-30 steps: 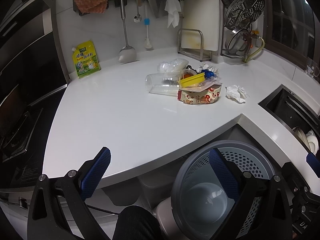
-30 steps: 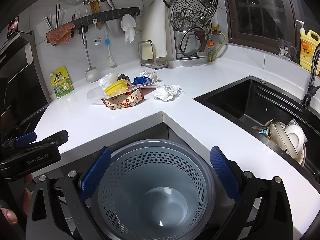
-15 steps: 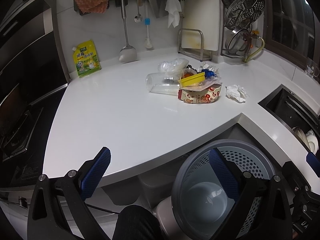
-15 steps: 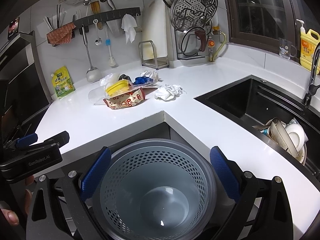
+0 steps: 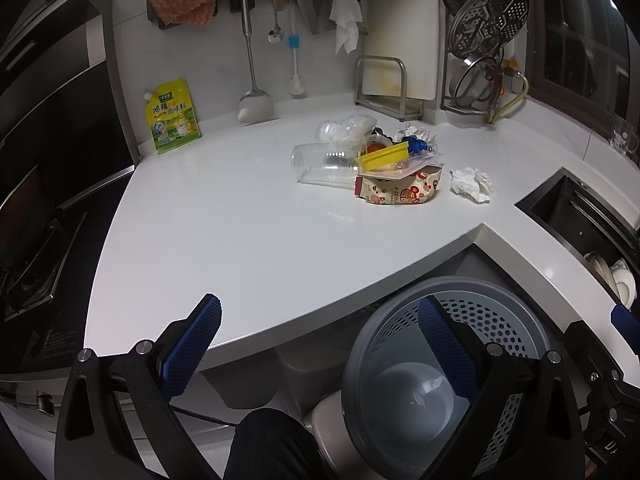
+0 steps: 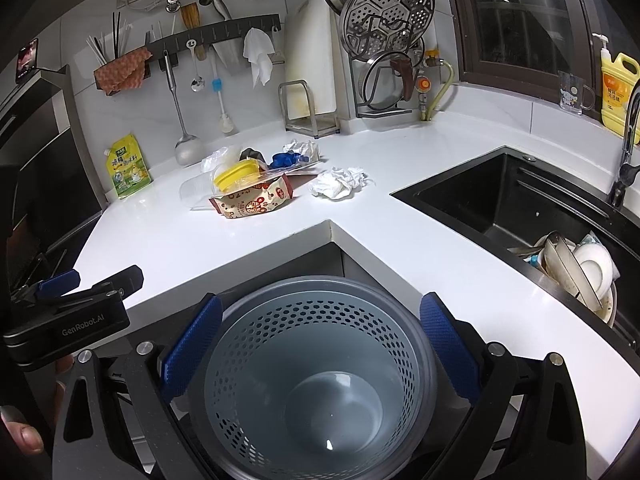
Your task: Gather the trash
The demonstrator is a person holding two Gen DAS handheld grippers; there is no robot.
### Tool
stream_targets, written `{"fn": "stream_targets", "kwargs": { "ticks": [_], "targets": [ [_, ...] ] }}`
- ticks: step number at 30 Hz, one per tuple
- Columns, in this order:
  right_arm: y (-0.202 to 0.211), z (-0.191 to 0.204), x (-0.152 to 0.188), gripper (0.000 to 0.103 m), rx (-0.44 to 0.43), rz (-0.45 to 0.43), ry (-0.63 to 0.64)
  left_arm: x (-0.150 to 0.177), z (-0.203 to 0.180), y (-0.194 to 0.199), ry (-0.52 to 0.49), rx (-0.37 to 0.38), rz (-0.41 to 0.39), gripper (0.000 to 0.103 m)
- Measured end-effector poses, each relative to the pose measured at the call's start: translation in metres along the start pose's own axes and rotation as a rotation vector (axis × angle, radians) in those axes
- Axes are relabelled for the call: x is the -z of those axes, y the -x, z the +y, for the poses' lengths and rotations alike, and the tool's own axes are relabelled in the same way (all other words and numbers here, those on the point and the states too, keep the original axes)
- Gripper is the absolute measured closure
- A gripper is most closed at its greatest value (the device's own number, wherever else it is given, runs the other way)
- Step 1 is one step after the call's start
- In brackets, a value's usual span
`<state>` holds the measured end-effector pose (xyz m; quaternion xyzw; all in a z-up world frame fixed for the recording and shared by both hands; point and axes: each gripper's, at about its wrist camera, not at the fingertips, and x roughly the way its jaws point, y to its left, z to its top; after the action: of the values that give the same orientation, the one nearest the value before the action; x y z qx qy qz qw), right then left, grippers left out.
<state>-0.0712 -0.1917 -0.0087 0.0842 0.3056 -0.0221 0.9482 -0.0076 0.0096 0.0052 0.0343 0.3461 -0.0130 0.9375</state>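
Barely shifted, both open tongs (image 6: 318, 344) hover well short of the trash pile (image 6: 256, 184).

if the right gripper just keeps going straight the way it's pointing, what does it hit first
Most likely the grey trash bin: the open right gripper points down into its mouth, with nothing between them. The bin looks empty, so it would probably reach the inside wall or bottom; depth is unclear.

Right gripper (image 6: 318, 350) hangs with fingers (image 6: 192, 346) spread wide over grey perforated bin (image 6: 312, 380), nothing held. Trash pile on white desk (image 6: 400, 236): snack bag (image 6: 252, 202), yellow lid (image 6: 236, 174), crumpled tissue (image 6: 338, 182). Black sink (image 6: 500, 200) at right.
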Motion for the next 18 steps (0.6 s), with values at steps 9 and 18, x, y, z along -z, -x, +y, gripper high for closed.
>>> {"fn": "stream_targets", "kwargs": {
  "ticks": [9, 18],
  "targets": [
    [-0.0002, 0.0004, 0.0007, 0.009, 0.0, 0.0, 0.0, 0.0022, -0.0025, -0.0001, 0.0, -0.001, 0.003, 0.006],
    [0.0, 0.0006, 0.0016, 0.009, -0.001, 0.0, -0.001, 0.0041, -0.0054, -0.0018, 0.0, 0.001, 0.007, 0.006]
  ]
}}
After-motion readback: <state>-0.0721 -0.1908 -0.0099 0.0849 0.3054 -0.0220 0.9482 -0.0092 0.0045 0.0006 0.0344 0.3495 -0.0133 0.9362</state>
